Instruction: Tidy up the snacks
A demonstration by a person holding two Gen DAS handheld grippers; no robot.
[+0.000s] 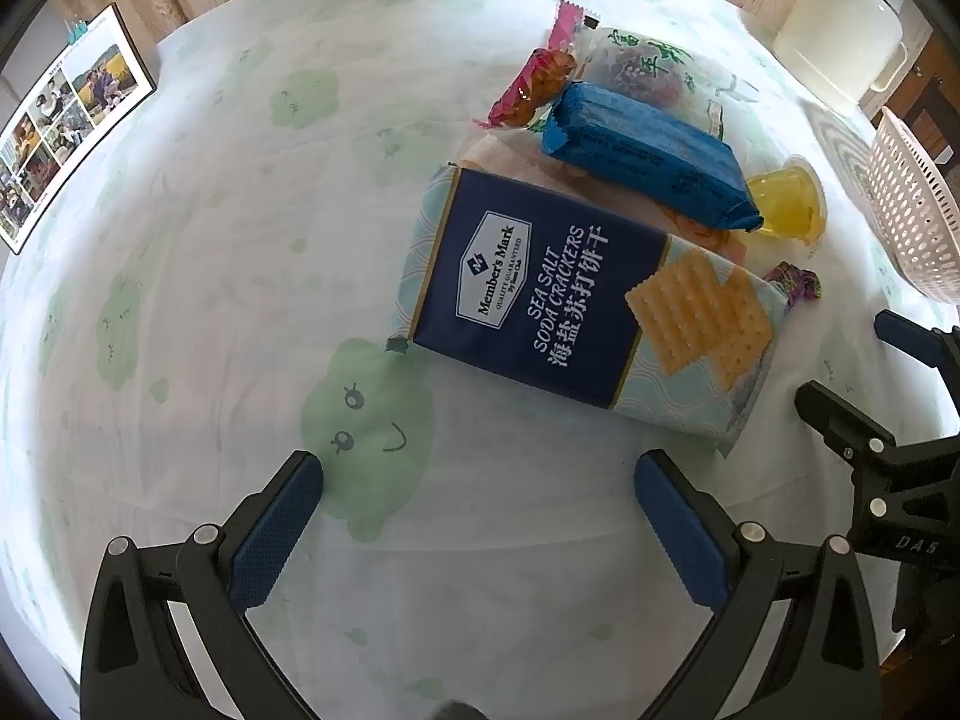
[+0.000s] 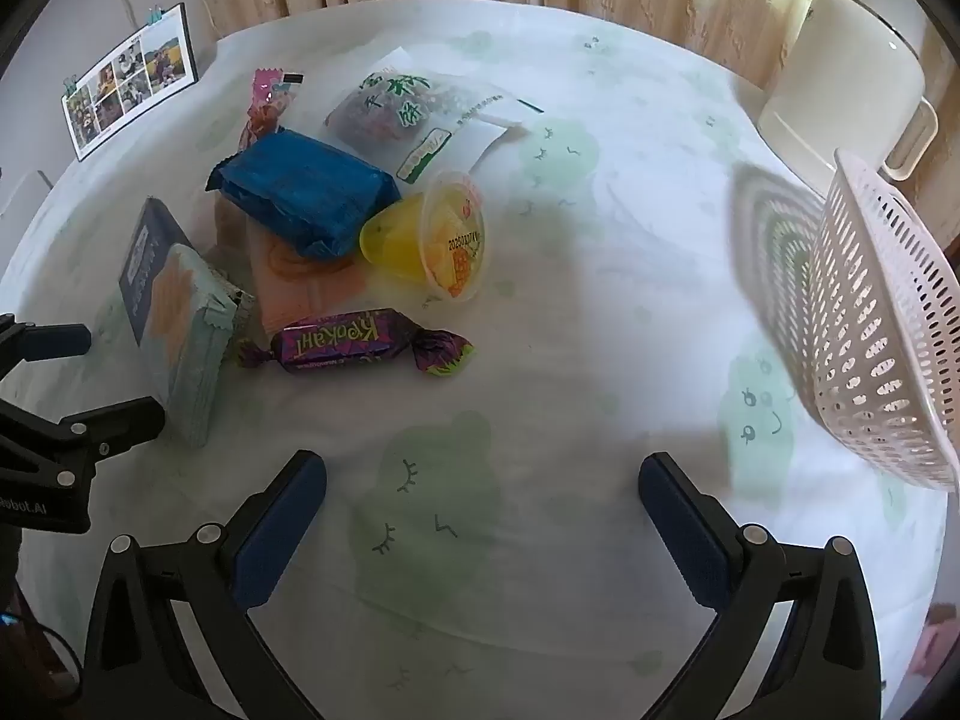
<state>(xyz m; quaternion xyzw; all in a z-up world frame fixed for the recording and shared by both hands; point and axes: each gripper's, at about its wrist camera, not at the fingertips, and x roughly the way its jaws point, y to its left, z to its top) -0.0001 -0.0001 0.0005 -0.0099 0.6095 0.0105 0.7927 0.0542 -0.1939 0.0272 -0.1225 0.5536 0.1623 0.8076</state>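
A pile of snacks lies on the white tablecloth (image 1: 180, 300). The navy soda cracker pack (image 1: 558, 300) (image 2: 174, 312) is nearest, with a blue wrapped pack (image 1: 648, 150) (image 2: 306, 192) on a peach packet (image 2: 300, 288) behind it. A yellow jelly cup (image 1: 786, 204) (image 2: 432, 234) lies on its side. A purple candy (image 2: 354, 342) (image 1: 795, 282), a pink-wrapped snack (image 1: 540, 84) (image 2: 264, 102) and a clear bag with green print (image 1: 648, 66) (image 2: 408, 114) complete the pile. My left gripper (image 1: 480, 474) is open over bare cloth just short of the cracker pack. My right gripper (image 2: 483, 474) is open over cloth, the pile at its upper left.
A white perforated basket (image 2: 882, 336) (image 1: 912, 210) stands tilted at the right. A white chair (image 2: 840, 78) is behind the table's far right edge. A photo board (image 1: 66, 120) (image 2: 126, 78) leans at the far left. Curtains hang behind the table.
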